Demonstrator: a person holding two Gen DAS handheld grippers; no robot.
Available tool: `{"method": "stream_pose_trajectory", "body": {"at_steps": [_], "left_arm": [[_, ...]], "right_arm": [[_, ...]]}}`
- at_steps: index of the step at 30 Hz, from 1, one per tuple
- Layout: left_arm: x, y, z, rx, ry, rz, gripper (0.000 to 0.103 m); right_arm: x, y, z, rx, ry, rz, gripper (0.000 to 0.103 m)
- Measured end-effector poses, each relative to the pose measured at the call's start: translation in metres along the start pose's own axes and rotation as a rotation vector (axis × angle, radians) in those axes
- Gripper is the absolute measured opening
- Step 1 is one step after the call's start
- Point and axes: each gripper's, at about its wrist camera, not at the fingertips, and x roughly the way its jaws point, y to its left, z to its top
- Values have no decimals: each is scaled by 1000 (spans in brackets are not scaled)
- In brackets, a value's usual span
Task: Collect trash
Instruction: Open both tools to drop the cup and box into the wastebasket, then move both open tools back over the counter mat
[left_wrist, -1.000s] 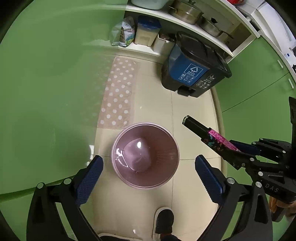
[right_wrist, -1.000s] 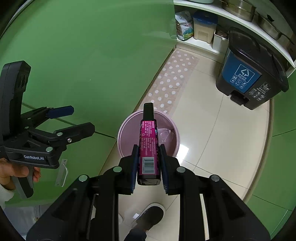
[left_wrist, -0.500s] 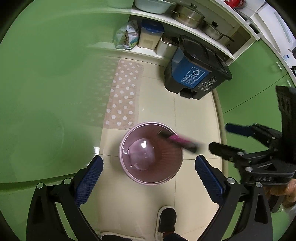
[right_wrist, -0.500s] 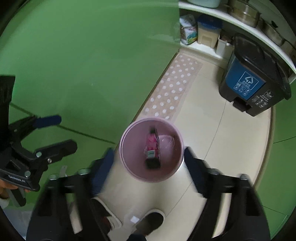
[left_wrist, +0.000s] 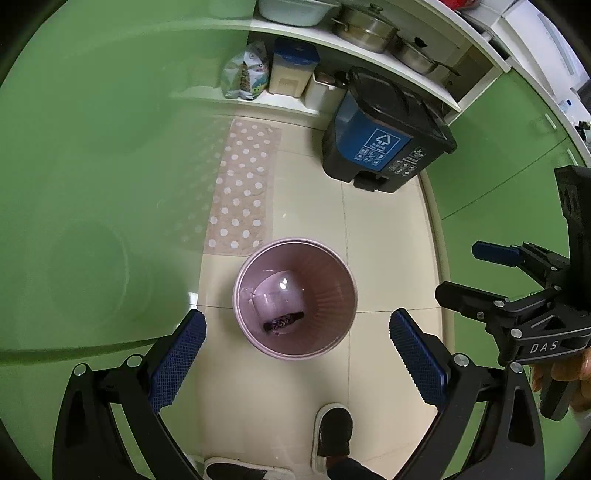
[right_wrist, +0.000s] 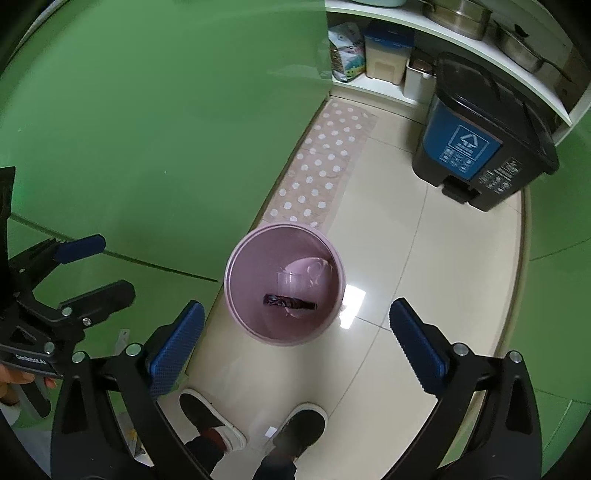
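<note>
The right gripper (right_wrist: 295, 343) is hanging over the pink wastebasket (right_wrist: 284, 283) at frame centre, its jaws opening with nothing between them; the magenta packet (right_wrist: 290, 302) is lying inside. The left gripper (left_wrist: 295, 360) is hovering spread, empty.

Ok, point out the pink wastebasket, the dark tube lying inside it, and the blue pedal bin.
pink wastebasket (right_wrist: 334, 254): right wrist view, far right rim.
dark tube (right_wrist: 290, 302): right wrist view, middle of its body, on the basket bottom.
blue pedal bin (left_wrist: 382, 146): left wrist view, blue front panel.
</note>
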Motion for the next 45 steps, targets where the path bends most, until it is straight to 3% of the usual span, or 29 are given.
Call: {"method": "stream_pose_trajectory", "body": {"at_steps": [6, 15, 23, 33, 45], "left_arm": [[-52, -22, -1, 10, -16, -11, 96], [-189, -72, -5, 17, -93, -18, 96], [-301, -71, -15, -46, -188, 59, 96], [-408, -5, -76, -193, -281, 222, 96], [-489, 102, -162, -404, -327, 387, 96]], "right_arm": [[-57, 0, -5, 13, -4, -49, 98], [-226, 28, -11, -18, -94, -111, 100], [-327, 79, -8, -115, -162, -66, 100], [-377, 201, 0, -313, -230, 88, 100], [-367, 345, 7, -511, -234, 192, 100]]}}
